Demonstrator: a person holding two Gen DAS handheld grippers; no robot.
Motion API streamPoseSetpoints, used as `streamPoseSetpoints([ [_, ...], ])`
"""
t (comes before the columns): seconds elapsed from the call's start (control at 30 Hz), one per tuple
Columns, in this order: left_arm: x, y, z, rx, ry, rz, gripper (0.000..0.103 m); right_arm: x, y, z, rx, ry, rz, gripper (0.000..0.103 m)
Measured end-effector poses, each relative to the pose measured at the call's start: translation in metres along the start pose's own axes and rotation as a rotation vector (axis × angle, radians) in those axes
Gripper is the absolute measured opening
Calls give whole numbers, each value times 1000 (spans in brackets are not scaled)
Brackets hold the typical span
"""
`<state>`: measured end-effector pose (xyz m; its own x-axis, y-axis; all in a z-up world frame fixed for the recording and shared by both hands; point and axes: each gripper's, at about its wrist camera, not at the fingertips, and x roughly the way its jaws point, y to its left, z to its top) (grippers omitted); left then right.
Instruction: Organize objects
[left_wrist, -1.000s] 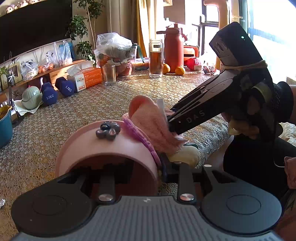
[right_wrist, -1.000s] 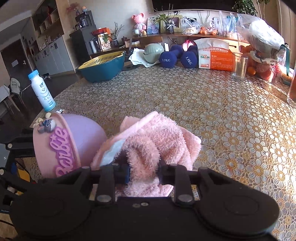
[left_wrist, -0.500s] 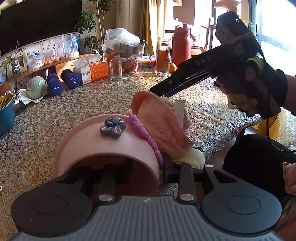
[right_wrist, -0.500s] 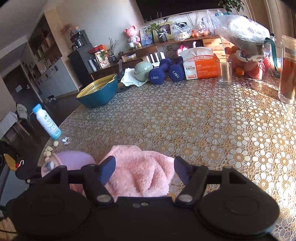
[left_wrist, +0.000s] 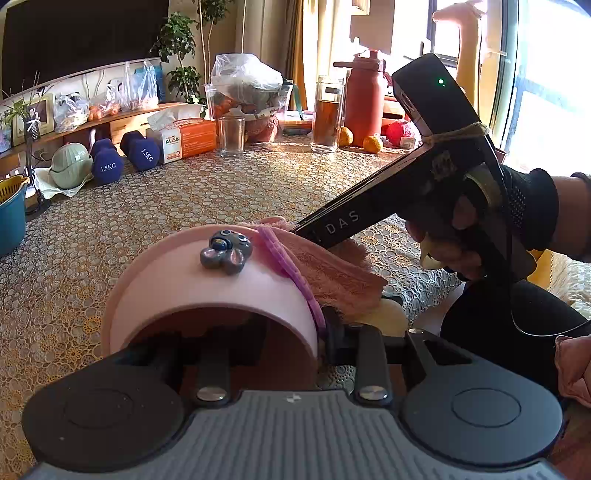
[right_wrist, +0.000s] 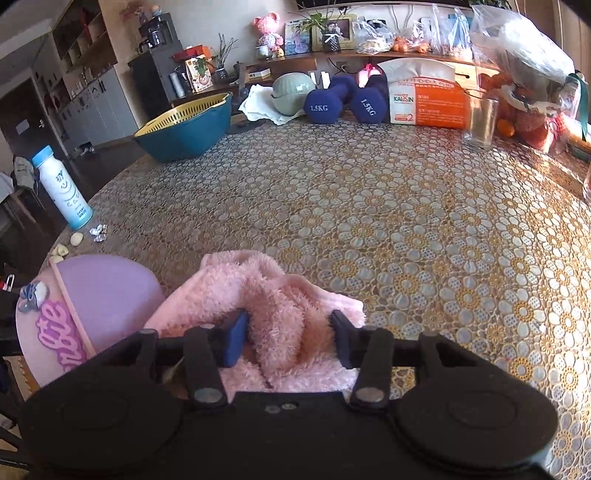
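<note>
Left gripper (left_wrist: 273, 343) clamps pink cap (left_wrist: 207, 288) | brim toward camera | right gripper (right_wrist: 290, 339) straddles towel (right_wrist: 266, 295)

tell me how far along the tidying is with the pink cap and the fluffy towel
Done: little that shows. In hand: the left gripper is clamped on the pink cap, and the right gripper, jaws apart, straddles a fold of the pink towel lying beside the cap on the table. Left: closing on the towel and putting both away; where they go isn't visible.

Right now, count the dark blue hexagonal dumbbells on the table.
2, side by side at the table's far edge: one beside the pale green bowl, the other beside the orange tissue box.
</note>
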<state>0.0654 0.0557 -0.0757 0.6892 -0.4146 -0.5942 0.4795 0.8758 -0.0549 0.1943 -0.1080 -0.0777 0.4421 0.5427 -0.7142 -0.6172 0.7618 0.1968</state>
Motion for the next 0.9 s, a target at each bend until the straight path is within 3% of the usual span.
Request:
streamPoseSetpoints([
  [0.07, -1, -1, -1, 10, -4, 5, 30, -1, 5, -1, -25, -5, 13, 21],
  [0.13, -1, -3, -2, 14, -4, 2, 27, -5, 6, 1, -25, -19, 22, 15],
  [0.23, -1, -4, -4, 22, -5, 6, 27, -23, 2, 11, 2, -75, 48, 14],
  [0.3, -2, -4, -4, 20, -5, 5, 27, -40, 5, 20, 6, -128, 119, 14],
  [0.5, -3, -6, -4, 50, -7, 10, 27, -61, 49, 34, -123, -159, 292, 15],
  [0.63, -3, -7, -4, 69, -4, 8, 27, -44, 67, 30, -189, -136, 272, 16],
  [0.9, -2, -5, -5, 58, -10, -2, 27, -9, 30, 27, -35, -55, 200, 15],
])
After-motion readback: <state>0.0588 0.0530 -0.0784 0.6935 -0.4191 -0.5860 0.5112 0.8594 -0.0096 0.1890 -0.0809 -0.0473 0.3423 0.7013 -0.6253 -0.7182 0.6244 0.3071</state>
